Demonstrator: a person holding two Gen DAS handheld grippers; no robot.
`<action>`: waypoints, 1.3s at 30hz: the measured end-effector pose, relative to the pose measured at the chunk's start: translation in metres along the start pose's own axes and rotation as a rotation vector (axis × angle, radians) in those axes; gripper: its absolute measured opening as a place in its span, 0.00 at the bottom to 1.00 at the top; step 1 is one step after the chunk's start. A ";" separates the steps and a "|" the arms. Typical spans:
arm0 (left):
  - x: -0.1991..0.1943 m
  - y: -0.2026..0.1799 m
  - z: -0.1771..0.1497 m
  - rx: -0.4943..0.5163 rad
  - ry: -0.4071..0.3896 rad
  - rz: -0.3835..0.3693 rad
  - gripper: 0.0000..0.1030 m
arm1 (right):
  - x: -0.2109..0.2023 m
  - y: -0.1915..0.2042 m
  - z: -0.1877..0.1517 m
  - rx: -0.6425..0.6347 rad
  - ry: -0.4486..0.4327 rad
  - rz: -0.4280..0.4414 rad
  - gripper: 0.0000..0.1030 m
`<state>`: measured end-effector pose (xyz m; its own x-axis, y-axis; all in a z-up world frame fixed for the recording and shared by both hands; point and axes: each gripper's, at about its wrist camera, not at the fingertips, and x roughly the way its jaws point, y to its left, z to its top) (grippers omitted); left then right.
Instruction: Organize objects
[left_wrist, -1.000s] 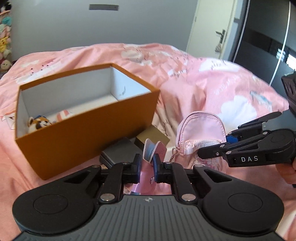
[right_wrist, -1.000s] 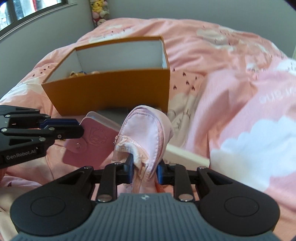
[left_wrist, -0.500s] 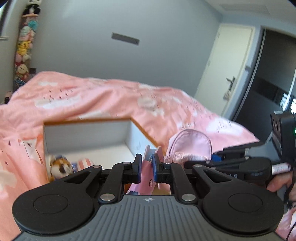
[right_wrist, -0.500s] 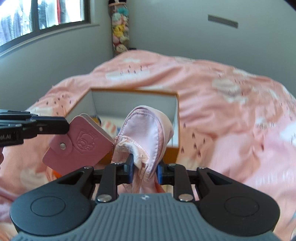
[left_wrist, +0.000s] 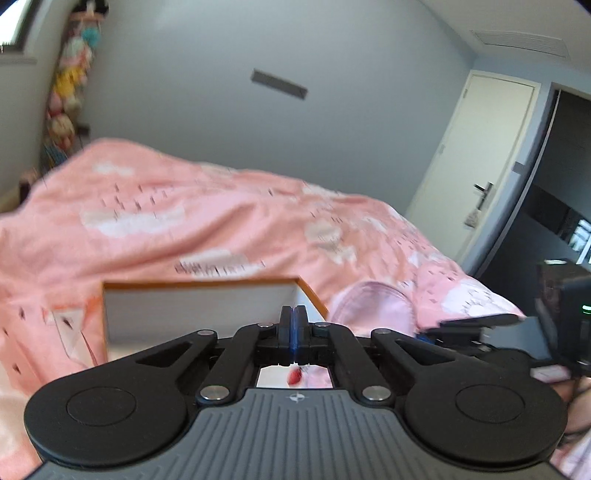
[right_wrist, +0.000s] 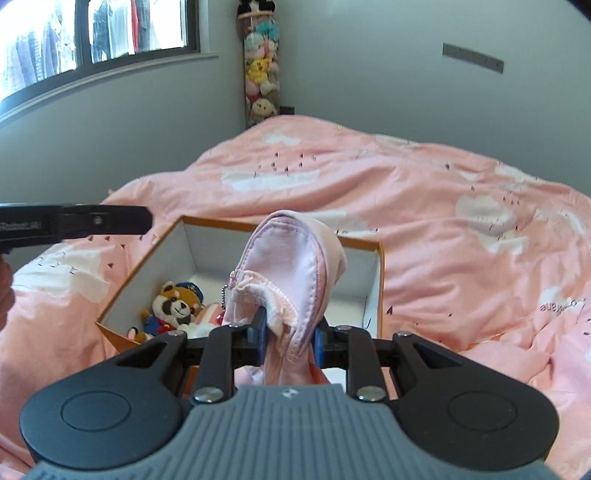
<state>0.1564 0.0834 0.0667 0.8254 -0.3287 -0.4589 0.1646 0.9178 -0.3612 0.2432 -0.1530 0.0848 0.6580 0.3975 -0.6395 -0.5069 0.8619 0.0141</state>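
The right tool (right_wrist: 289, 334) clamps the lower edge of a small pale-pink fabric backpack-shaped pouch (right_wrist: 286, 271), its blue-padded fingers (right_wrist: 260, 334) pinching folded cloth near the zip and a short ball chain. The pouch stands up out of the grip, its long axis running roughly vertical and leaning slightly away, rounded top pointing toward the far side of the bed, and it hangs over the near end of an open orange cardboard box with a white interior (right_wrist: 380, 266). Judging by the creases, the pouch is light, soft and limp; it should sag where unsupported, so a hold on a stitched seam or the zip edge looks safer than one on loose cloth. The left tool (left_wrist: 294, 325) is closed tip to tip with nothing visible between its fingers, and it hovers above the left side of the same box; seen from the right wrist, it reaches in from the left as a dark bar. Inside the box, at its near left corner, lie a small plush raccoon in a blue cap (right_wrist: 177, 304) and a pink-and-white striped item too hidden to name. The box sits on a bed covered by a pink quilt printed with white clouds (right_wrist: 461, 236). A column of plush toys (right_wrist: 260, 70) hangs in the corner by the window.
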 end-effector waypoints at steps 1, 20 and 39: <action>-0.001 0.000 -0.005 0.011 0.014 -0.006 0.00 | 0.003 -0.001 -0.003 0.009 0.005 0.006 0.24; -0.002 -0.024 -0.113 0.249 0.461 0.216 0.60 | -0.042 0.018 -0.062 0.057 -0.054 0.011 0.24; 0.000 -0.005 -0.144 0.205 0.519 0.312 0.20 | -0.032 0.030 -0.117 0.132 0.071 0.010 0.25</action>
<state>0.0779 0.0464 -0.0485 0.4909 -0.0573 -0.8693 0.1010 0.9948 -0.0086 0.1421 -0.1764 0.0157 0.6103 0.3869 -0.6913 -0.4322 0.8939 0.1188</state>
